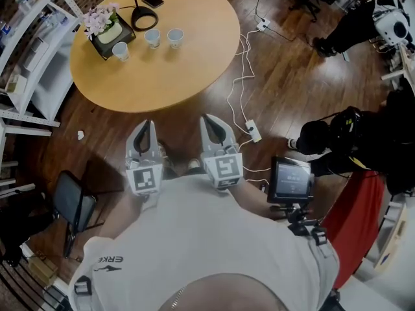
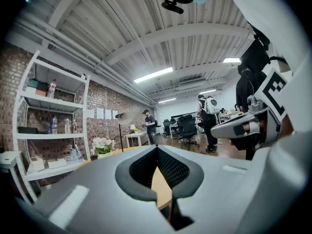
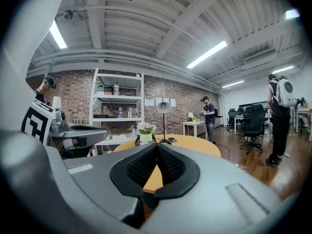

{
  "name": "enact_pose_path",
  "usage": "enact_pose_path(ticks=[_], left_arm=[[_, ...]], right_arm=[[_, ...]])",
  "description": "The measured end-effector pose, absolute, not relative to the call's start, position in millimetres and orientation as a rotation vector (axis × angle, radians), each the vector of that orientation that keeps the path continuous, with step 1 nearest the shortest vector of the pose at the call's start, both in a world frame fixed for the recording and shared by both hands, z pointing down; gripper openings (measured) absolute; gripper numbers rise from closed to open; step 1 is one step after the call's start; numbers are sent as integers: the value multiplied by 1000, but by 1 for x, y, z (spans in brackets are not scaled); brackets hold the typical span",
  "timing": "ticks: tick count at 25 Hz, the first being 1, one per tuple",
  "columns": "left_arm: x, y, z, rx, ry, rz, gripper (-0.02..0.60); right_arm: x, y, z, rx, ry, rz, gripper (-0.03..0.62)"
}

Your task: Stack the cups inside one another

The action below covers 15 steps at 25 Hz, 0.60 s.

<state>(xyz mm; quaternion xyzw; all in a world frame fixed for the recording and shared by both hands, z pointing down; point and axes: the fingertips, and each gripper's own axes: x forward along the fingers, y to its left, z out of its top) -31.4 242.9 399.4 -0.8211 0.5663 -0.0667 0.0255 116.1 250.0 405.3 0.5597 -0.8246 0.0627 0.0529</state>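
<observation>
Shirt (image 1: 194, 238), white, fills the near edge of the head view. The person stands on a wood floor (image 1: 285, 83), facing a table.

Left gripper (image 1: 149, 124) & right gripper (image 1: 207, 118) are held side by side just ahead of the chest. Both point roughly level twd the table, short of its near edge. Both have jaws pressed together, tips meeting, nothing btwn them. Each gripper view shows only a slice of tabletop through the gap behind the tips.

Round wooden table (image 1: 162, 76) lies far of the grippers. On its far-left part stand the left cup (image 1: 120, 50), middle cup (image 1: 152, 38) & right cup (image 1: 175, 37). All 3 are upright, mouths up, separate, none inside another.
- Left cup sits just beside the near-right corner of a dark tray (image 1: 126, 36) w/ pink-white flowers (image 1: 98, 19); can't tell if touching.
- Middle & right cups stand near each other, a gap btwn.
- Far of them is a black ring-shaped lamp base (image 1: 144, 18), then a phone (image 1: 152, 0).

Left of the table is a white shelf unit (image 1: 26, 50). Near left is a black chair (image 1: 72, 203). Right of the grippers, a white power strip (image 1: 253, 131) w/ cables (image 1: 241, 70) lies on the floor, and a small screen (image 1: 290, 180) sits on a stand. Far right are other ppl (image 1: 363, 141) in dark clothes.
</observation>
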Motion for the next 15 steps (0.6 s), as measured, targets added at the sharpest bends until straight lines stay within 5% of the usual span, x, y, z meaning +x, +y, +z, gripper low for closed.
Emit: enact_pose_path(ticks=[15], left_arm=[[-60,107,400,-2612,1653,-156,2]], right_arm=[[90,128,407,1781,-2401,182,14]])
